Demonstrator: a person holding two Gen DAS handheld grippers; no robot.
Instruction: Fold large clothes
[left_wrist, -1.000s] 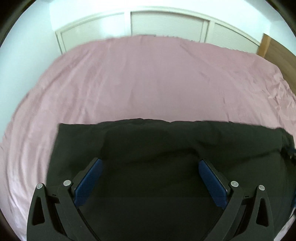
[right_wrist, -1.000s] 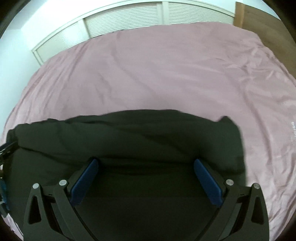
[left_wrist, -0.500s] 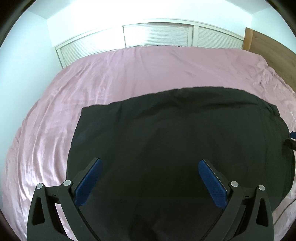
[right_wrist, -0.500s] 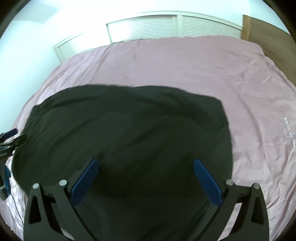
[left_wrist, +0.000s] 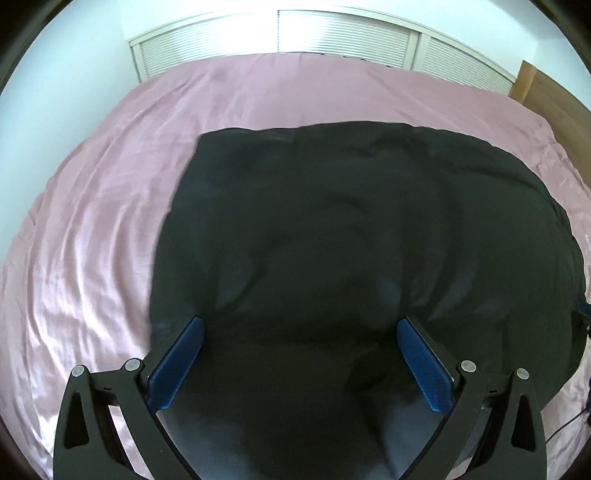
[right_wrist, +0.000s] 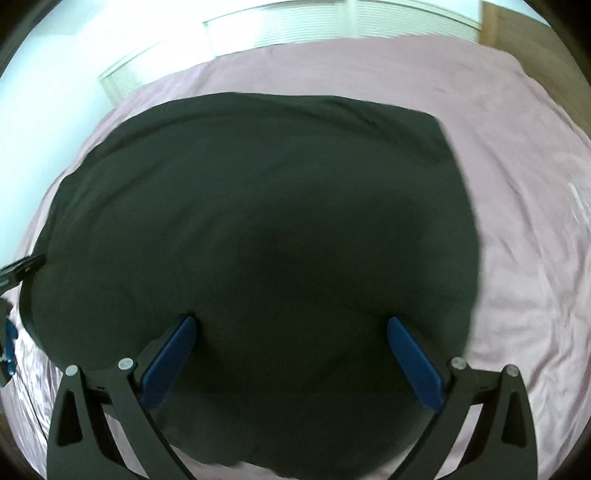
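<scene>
big black soft cloth garment (left_wrist: 351, 229) lay mid-frame on pink bed sheet (left_wrist: 92, 240) | left tongs (left_wrist: 299, 365) and right tongs (right_wrist: 291, 363) were wide apart, empty | looked light, floppy; best grabbed by an edge or corner

Bed under wrinkled pink sheet (left_wrist: 229, 122), black garment (left_wrist: 354, 229) spread flat across its middle.

Both fisheye views look forward and down along open blue-padded fingers that rise from the lower corners of each frame. The left wrist view sits close above the black garment (left_wrist: 351, 240), which fills centre and right; pink bed (left_wrist: 92, 240) lies at left, louvred doors (left_wrist: 343, 37) along the top. The right wrist view hangs just as near the same garment (right_wrist: 258, 221), bed (right_wrist: 535, 221) at right
</scene>
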